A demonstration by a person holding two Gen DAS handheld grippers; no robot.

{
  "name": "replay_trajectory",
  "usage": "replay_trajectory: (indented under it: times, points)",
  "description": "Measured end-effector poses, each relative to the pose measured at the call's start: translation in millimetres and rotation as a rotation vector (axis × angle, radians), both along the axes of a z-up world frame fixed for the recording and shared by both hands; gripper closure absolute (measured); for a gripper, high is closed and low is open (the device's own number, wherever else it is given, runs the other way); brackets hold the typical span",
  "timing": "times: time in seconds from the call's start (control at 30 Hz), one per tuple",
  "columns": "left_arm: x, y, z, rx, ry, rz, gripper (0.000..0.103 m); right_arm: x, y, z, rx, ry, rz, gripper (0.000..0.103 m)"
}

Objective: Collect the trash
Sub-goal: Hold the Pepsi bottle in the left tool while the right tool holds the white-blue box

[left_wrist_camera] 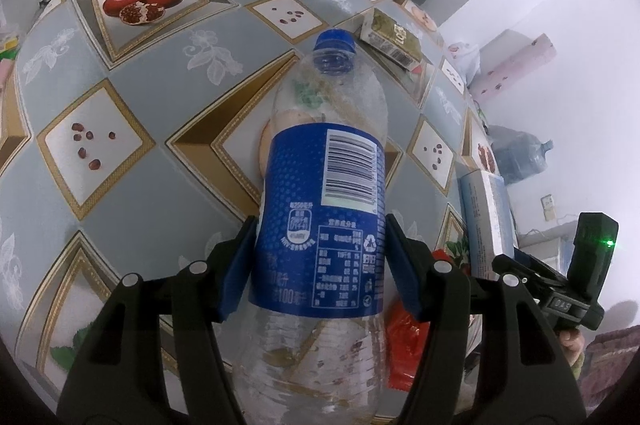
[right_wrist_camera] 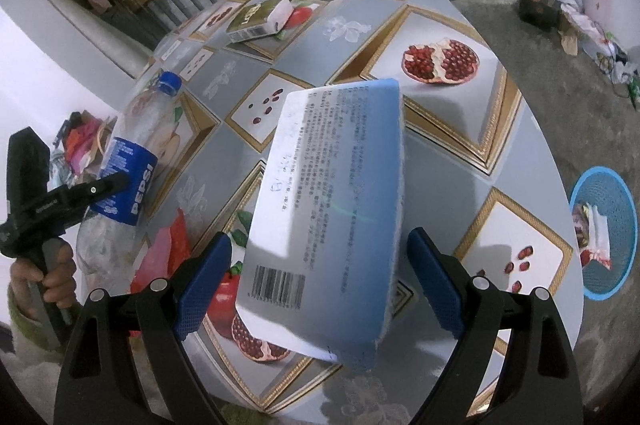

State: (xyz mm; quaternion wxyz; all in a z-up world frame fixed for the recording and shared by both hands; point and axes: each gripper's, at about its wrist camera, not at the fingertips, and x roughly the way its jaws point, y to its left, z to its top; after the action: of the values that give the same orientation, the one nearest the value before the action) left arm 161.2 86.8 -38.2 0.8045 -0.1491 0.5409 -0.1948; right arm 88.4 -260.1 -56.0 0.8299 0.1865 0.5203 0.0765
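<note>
1. Two pieces of trash are already up off the desk (right_wrist_camera: 460, 153): the left hand-held gripper (left_wrist_camera: 320, 261) is clamped on the plastic bottle (left_wrist_camera: 324, 193) at its blue label, cap pointing away.
2. The blue-and-white box (right_wrist_camera: 328, 209) lies lengthwise between the pads of the right hand-held gripper (right_wrist_camera: 316, 281), long axis running forward; the jaws stand wide (contact on either side is not clear).
3. The blue basket (right_wrist_camera: 624, 221) sits on the floor to the right, beyond the desk edge, so the right hand is nearer.
4. A green carton (right_wrist_camera: 260, 17) remains on the far desk.
</note>
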Motion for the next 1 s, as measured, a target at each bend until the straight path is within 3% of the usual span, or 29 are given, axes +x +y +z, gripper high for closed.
replay_trajectory:
  times: [0.53,0.8,1.0]
  points:
    - [-15,8,1,0.006,0.012,0.003,0.037,-7,-3,-1,-0.034,0.023,0.005,0.016]
    - [-22,-2,0,-0.082,0.065,-0.073,0.037,-11,-5,1,-0.058,0.035,0.0,0.016]
    - [-14,-9,6,-0.038,0.022,-0.064,0.037,-10,-7,4,-0.068,0.028,-0.018,0.016]
